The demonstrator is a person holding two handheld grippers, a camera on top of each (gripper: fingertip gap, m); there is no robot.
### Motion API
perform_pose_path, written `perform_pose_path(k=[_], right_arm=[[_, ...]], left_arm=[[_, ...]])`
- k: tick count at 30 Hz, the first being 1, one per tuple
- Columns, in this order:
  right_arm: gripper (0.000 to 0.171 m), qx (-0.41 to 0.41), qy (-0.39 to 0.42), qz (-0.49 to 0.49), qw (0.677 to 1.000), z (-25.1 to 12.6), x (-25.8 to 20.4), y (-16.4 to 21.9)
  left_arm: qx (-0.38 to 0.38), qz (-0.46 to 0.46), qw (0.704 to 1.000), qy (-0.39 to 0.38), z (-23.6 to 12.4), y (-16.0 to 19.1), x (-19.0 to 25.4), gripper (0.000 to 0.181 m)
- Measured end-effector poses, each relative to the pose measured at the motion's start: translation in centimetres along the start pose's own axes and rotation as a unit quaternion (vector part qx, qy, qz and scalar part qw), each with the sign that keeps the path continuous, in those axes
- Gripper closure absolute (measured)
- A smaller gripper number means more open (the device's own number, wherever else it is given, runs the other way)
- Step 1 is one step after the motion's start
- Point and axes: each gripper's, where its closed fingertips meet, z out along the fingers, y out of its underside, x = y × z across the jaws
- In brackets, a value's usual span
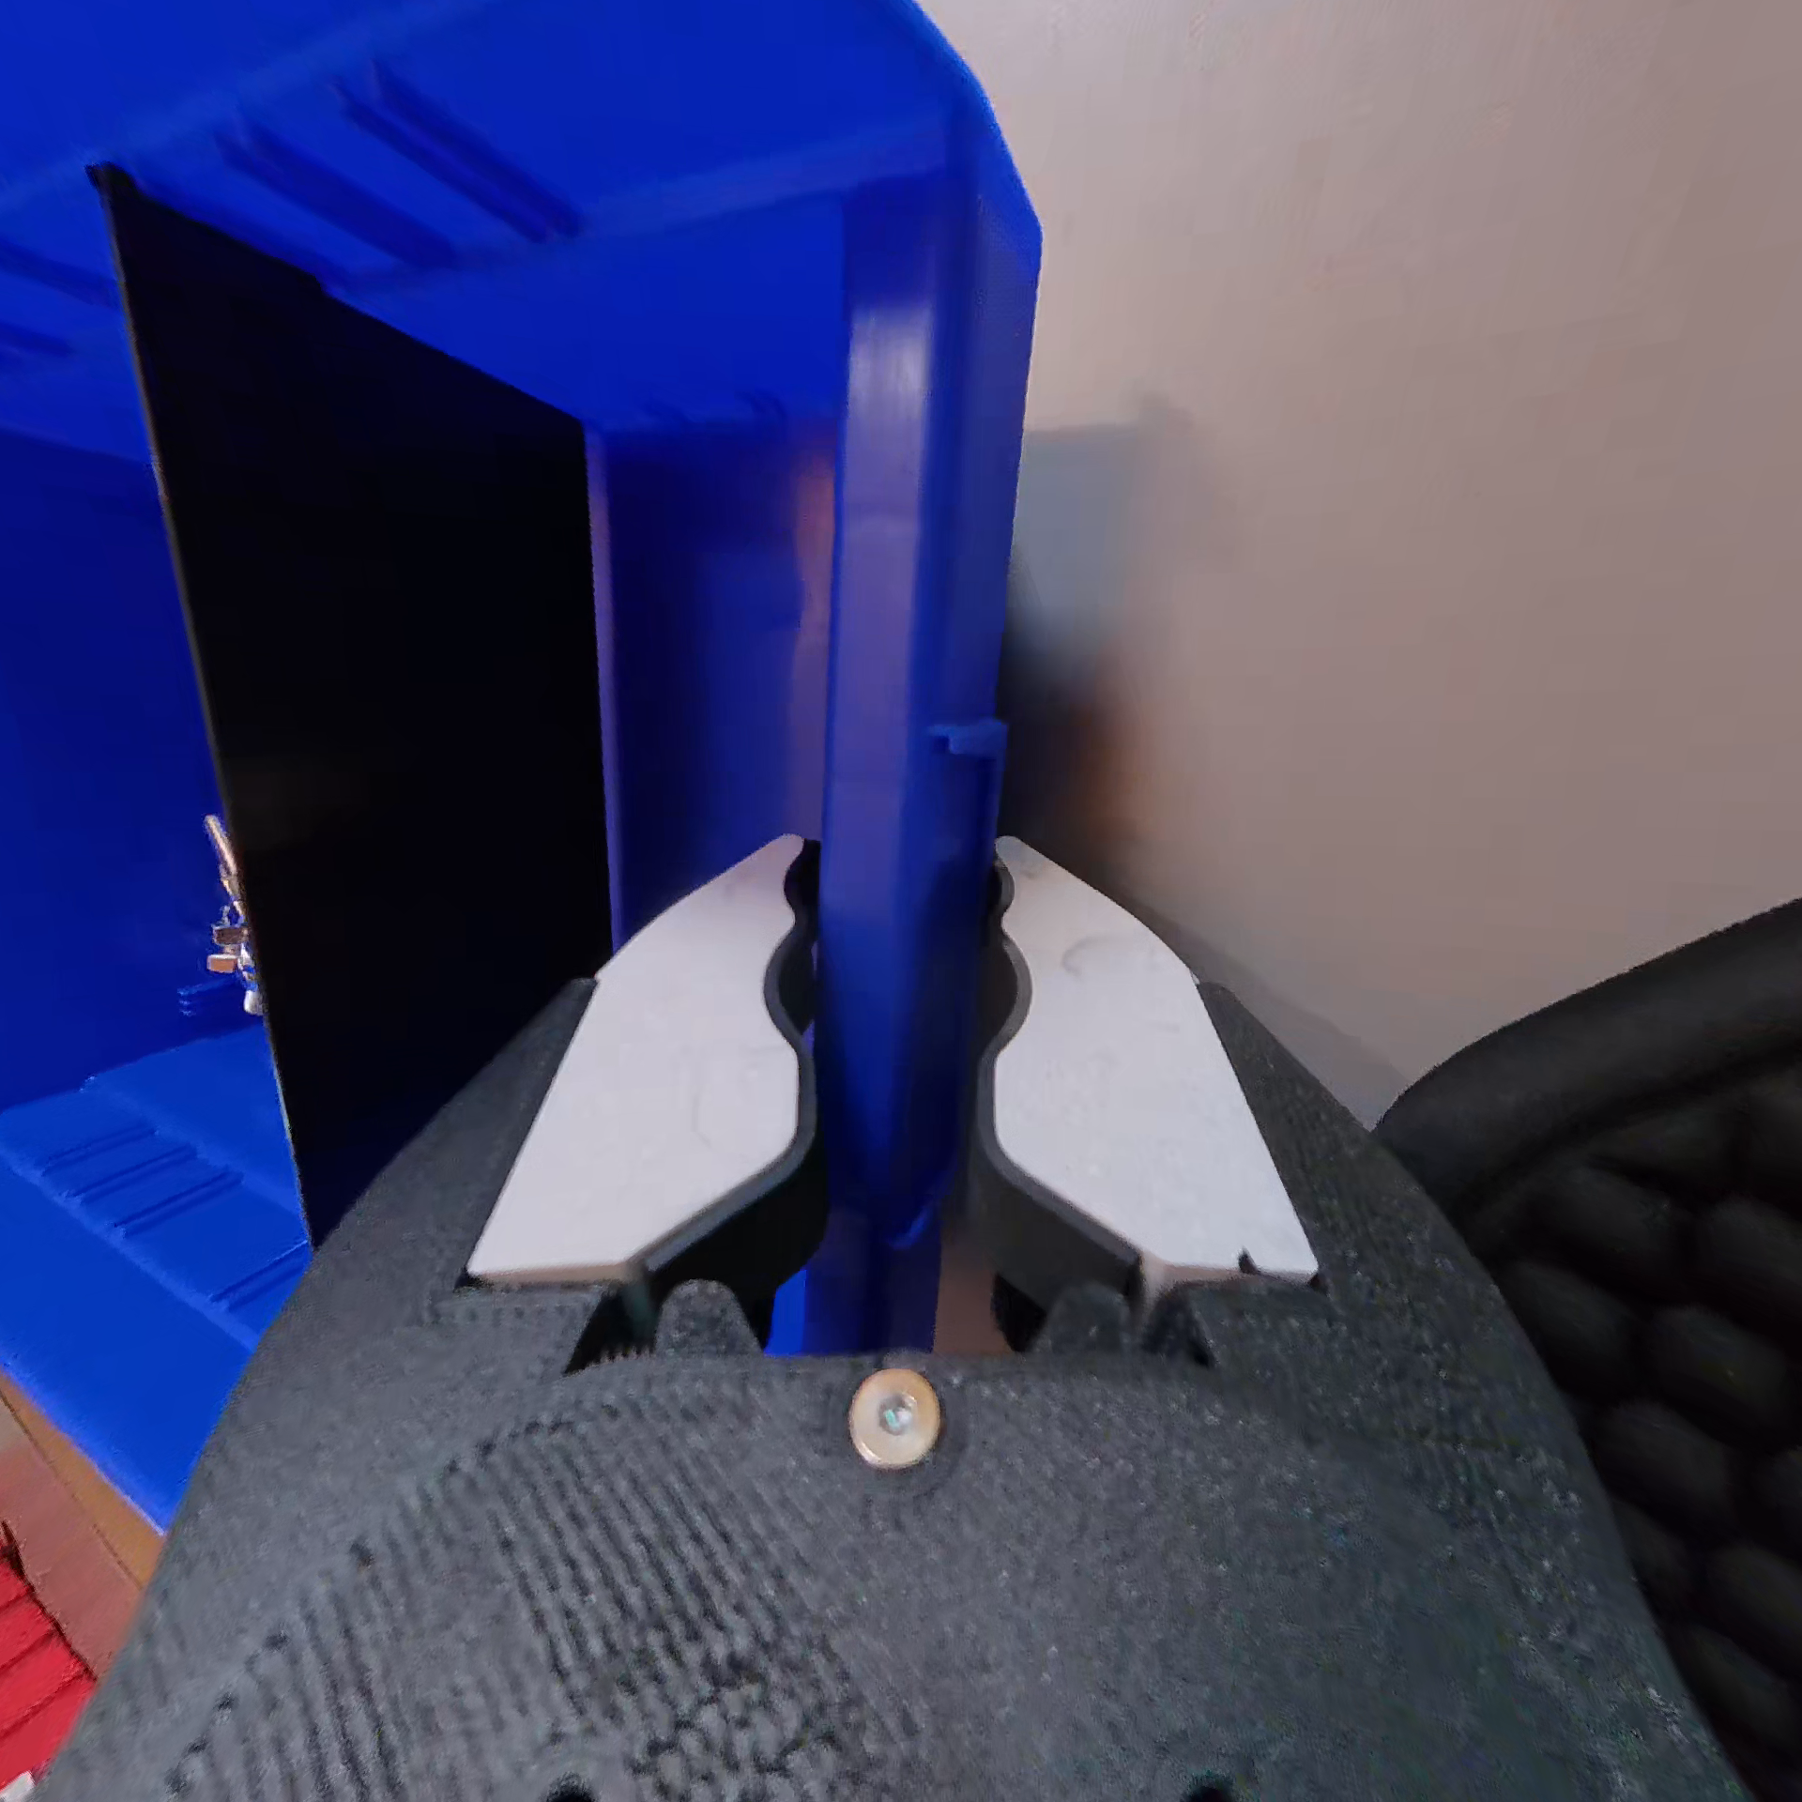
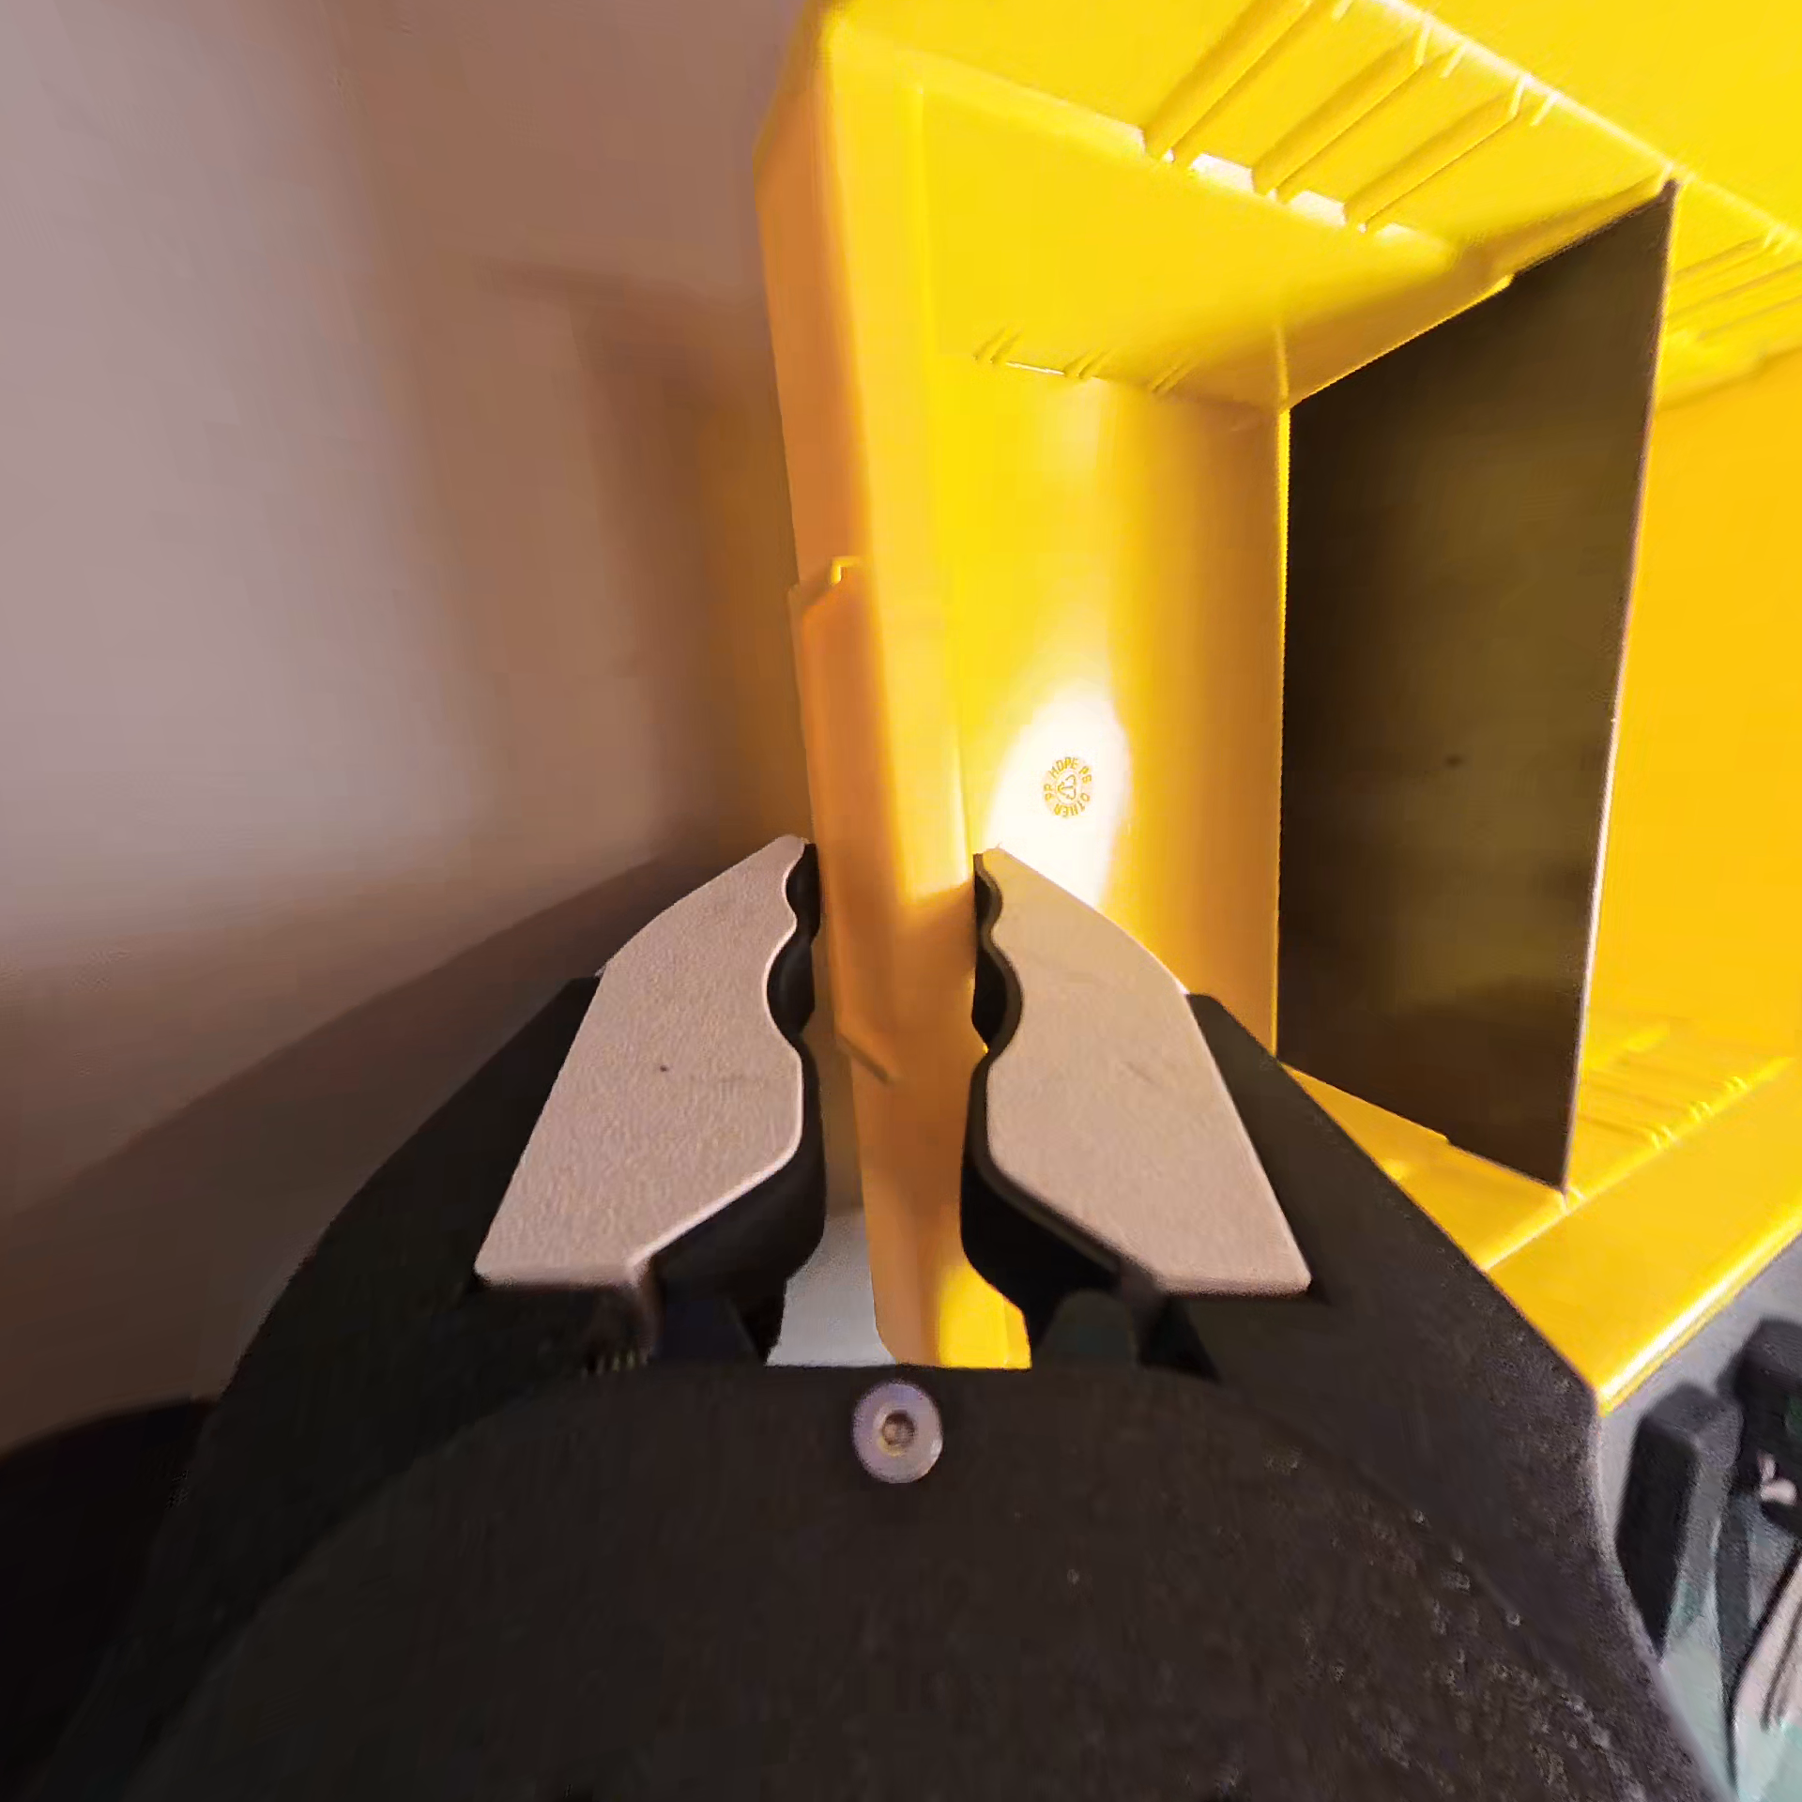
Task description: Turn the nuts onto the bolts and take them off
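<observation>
My left gripper (image 1: 899, 878) is shut on the side wall of a blue plastic bin (image 1: 917, 585), with one finger inside and one outside the wall. A black divider (image 1: 390, 683) stands inside the blue bin; a few small metal nuts or bolts (image 1: 232, 926) show beyond its left edge. My right gripper (image 2: 892, 878) is shut on the side wall of a yellow plastic bin (image 2: 878, 605) in the same way. A dark divider (image 2: 1463, 731) stands inside the yellow bin. No nuts or bolts show in the right wrist view.
A plain beige wall (image 1: 1414, 439) is behind both bins. A black padded, ribbed object (image 1: 1638, 1268) lies at the right of the left wrist view. A red thing (image 1: 34, 1638) shows at the lower left corner. The left gripper's tips are roughly 35 centimeters from the right gripper's.
</observation>
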Motion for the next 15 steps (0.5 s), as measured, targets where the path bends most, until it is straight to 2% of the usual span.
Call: perform_pose_path(k=[5, 11, 13, 15], right_arm=[[0.143, -0.032, 0.025, 0.030, 0.999, 0.0, 4.4, 5.4], [0.140, -0.063, 0.092, -0.020, 0.994, 1.1, 10.5, 9.4], [0.132, -0.055, 0.094, -0.003, 0.994, 0.8, 11.1, 9.2], [0.130, 0.008, 0.089, 0.036, 0.995, -0.1, 10.9, 6.7]], left_arm=[[0.009, -0.003, 1.000, 0.003, 0.4, -0.7, -0.3, 0.150], [0.007, -0.005, 1.000, -0.007, 1.5, -1.4, -2.2, 0.150], [0.011, -0.009, 1.000, -0.019, 2.1, -1.6, -3.3, 0.150], [0.015, -0.006, 0.999, -0.036, 2.6, -1.7, -4.4, 0.149]])
